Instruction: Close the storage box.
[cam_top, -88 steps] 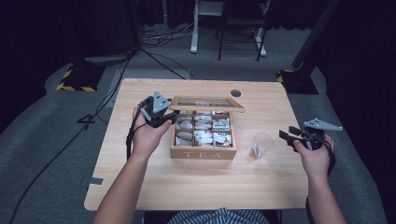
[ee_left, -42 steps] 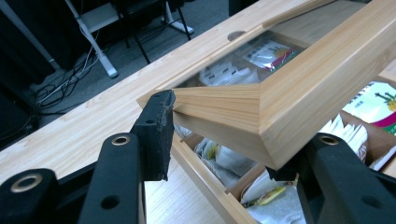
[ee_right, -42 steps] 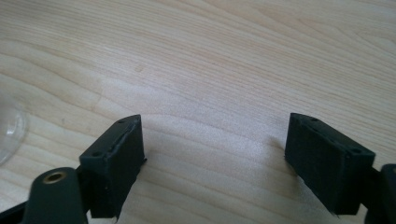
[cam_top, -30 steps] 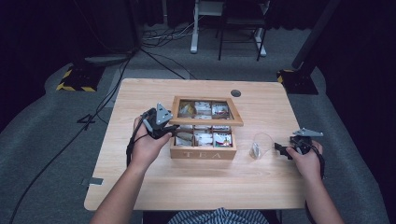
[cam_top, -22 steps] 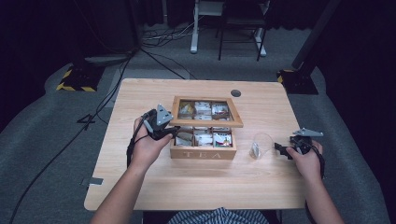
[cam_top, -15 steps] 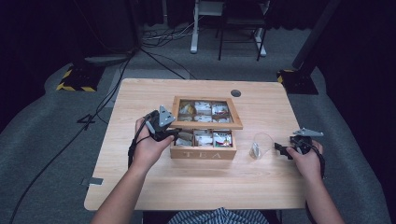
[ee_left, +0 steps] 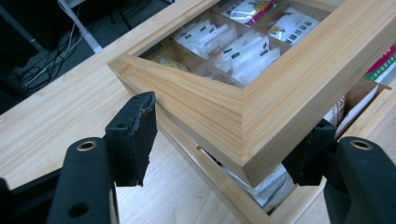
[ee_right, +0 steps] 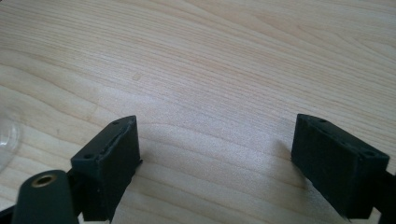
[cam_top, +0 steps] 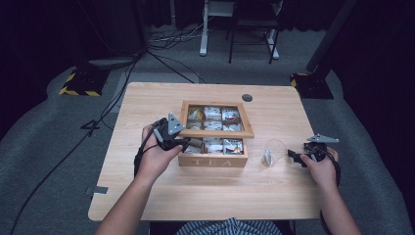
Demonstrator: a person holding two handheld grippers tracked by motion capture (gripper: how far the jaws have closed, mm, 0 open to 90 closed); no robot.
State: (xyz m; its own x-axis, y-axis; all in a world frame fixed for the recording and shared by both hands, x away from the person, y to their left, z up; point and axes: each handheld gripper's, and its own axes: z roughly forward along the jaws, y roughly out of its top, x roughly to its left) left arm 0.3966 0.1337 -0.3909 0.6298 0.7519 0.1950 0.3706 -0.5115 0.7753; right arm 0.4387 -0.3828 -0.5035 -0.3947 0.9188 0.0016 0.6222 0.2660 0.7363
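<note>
While lid hung half-lowered: the glass-paned wooden lid (ee_left: 261,88) sat tilted over the wooden tea box (cam_top: 213,159), mid-table.
Left gripper (ee_left: 219,140): jaws apart, straddling lid's corner.
Right gripper (ee_right: 224,158): jaws apart, empty.
Remaining: closing, apparently.

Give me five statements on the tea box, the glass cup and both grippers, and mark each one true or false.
1. The tea box lid is partly lowered, not shut. True.
2. The left gripper jaws straddle a lid corner. True.
3. The right gripper holds the glass cup. False: its jaws are open over bare table.
4. The cup lies left of the box. False: it is on the right.
5. The box holds tea packets. True.
</note>
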